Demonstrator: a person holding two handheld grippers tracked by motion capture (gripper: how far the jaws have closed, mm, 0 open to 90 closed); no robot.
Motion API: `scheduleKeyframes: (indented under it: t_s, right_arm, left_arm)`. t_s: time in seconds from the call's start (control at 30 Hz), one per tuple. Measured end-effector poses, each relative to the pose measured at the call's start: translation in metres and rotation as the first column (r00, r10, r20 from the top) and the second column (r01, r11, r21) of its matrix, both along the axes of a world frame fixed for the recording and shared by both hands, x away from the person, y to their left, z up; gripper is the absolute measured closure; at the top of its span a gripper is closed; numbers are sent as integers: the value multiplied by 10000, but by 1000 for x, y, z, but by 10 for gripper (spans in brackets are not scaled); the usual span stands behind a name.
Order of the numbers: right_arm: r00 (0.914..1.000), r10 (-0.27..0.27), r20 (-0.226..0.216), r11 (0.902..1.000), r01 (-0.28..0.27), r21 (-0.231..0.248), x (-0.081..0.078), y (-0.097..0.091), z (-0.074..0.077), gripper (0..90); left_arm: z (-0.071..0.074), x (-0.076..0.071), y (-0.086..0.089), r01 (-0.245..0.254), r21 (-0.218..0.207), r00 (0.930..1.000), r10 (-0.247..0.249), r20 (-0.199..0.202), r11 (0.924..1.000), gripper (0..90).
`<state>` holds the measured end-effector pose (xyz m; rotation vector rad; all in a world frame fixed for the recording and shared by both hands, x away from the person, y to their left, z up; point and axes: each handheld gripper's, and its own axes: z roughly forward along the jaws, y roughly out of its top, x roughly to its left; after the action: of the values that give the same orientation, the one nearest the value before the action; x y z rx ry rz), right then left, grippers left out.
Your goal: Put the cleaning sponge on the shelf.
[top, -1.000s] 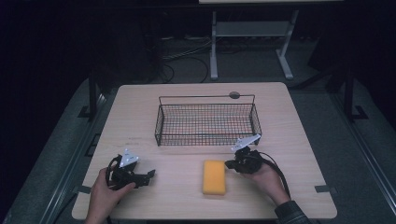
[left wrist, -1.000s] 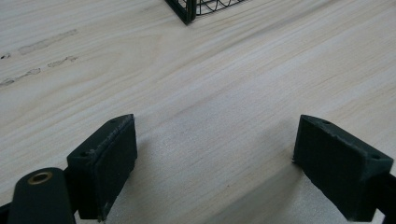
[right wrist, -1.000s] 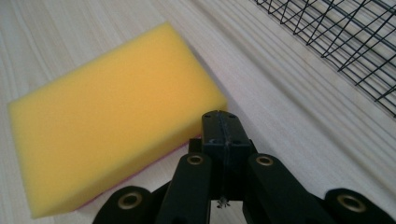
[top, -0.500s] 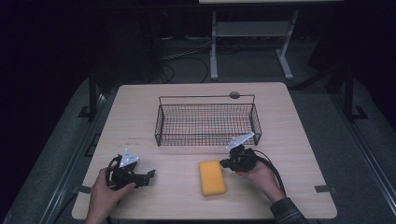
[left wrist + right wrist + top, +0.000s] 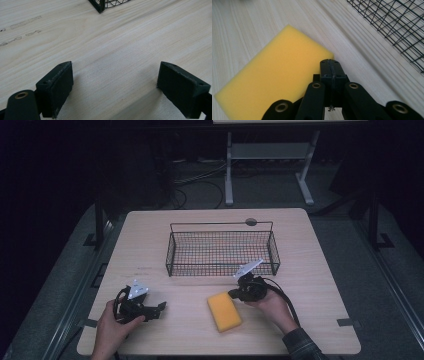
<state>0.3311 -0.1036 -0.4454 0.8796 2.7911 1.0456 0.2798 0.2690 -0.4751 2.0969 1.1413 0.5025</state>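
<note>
A yellow sponge (image 5: 224, 312) lies flat on the wooden table (image 5: 310, 270), turned slightly askew, in front of the wire basket (image 5: 222, 252). My right gripper (image 5: 235, 293) is shut with nothing between its jaws, and its tip sits at the sponge's far right corner. In the right gripper view the closed jaws (image 5: 331, 65) meet the edge of the sponge (image 5: 274, 80), with the basket (image 5: 397, 22) at upper right. My left gripper (image 5: 156, 309) rests low at the table's front left, open. Its pads (image 5: 57, 85) stand wide apart over bare wood, and the left gripper (image 5: 115, 82) holds nothing.
The black wire basket has nothing in it; its corner (image 5: 100, 5) is at the top of the left gripper view. A small dark round mark (image 5: 251, 222) sits on the table behind the basket. Dark floor, cables and a white stand (image 5: 270, 155) lie beyond the table.
My right gripper has slid left along the table, staying shut. The sponge's far end has shifted left with it, so the sponge now lies tilted. The left hand has kept still.
</note>
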Motion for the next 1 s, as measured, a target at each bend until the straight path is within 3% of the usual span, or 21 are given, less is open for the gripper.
scheduleKeyframes:
  t_s: [1.0]
  right_arm:
    - [9965,835,-52,9964,-835,-115,8,47,1,879]
  left_arm:
    - [0,0,0,1,-2,10000,-1,1,10000,126]
